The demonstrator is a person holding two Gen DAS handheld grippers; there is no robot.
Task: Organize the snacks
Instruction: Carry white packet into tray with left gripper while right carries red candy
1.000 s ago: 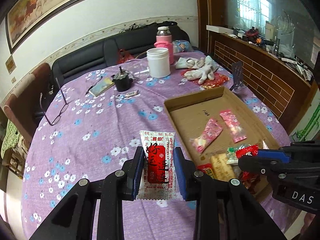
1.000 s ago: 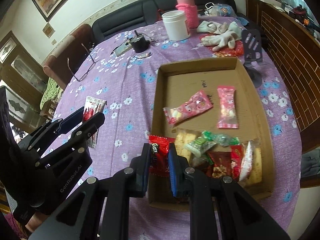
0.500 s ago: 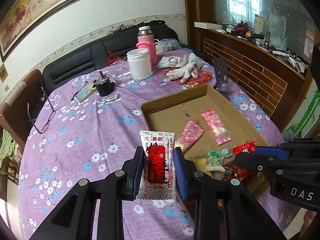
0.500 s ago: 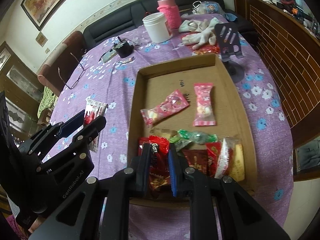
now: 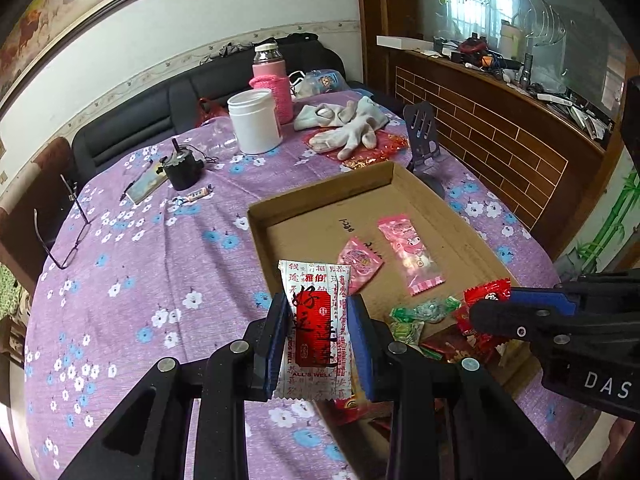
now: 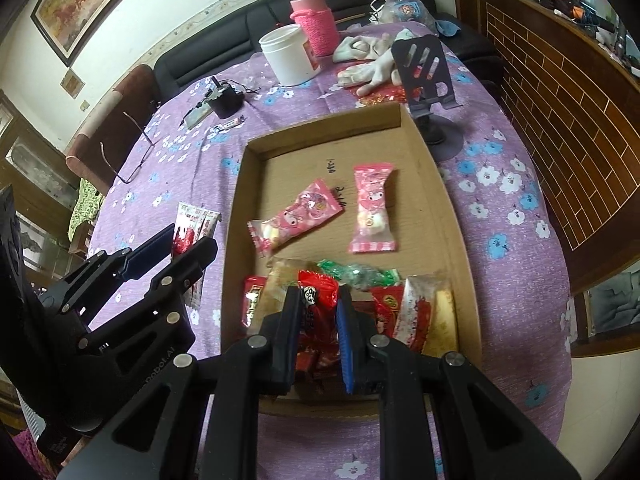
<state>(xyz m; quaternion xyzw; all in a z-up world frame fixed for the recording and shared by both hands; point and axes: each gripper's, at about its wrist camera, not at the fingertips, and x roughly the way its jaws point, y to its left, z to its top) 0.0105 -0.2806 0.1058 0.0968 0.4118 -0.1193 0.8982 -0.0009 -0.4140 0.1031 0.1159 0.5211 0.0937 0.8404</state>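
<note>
My left gripper is shut on a white and red snack packet and holds it above the near left edge of the cardboard tray. It also shows in the right wrist view, left of the tray. My right gripper is shut on a red snack packet over the tray's near end, above a pile of several snacks. Two pink packets lie in the tray's middle.
On the purple flowered tablecloth stand a white jar, a pink flask, white gloves, a black phone stand, a black cup and glasses. A black sofa lies behind.
Both grippers have moved right, toward and over the tray, each still holding its packet. The right gripper's red packet is now above the snack pile.
</note>
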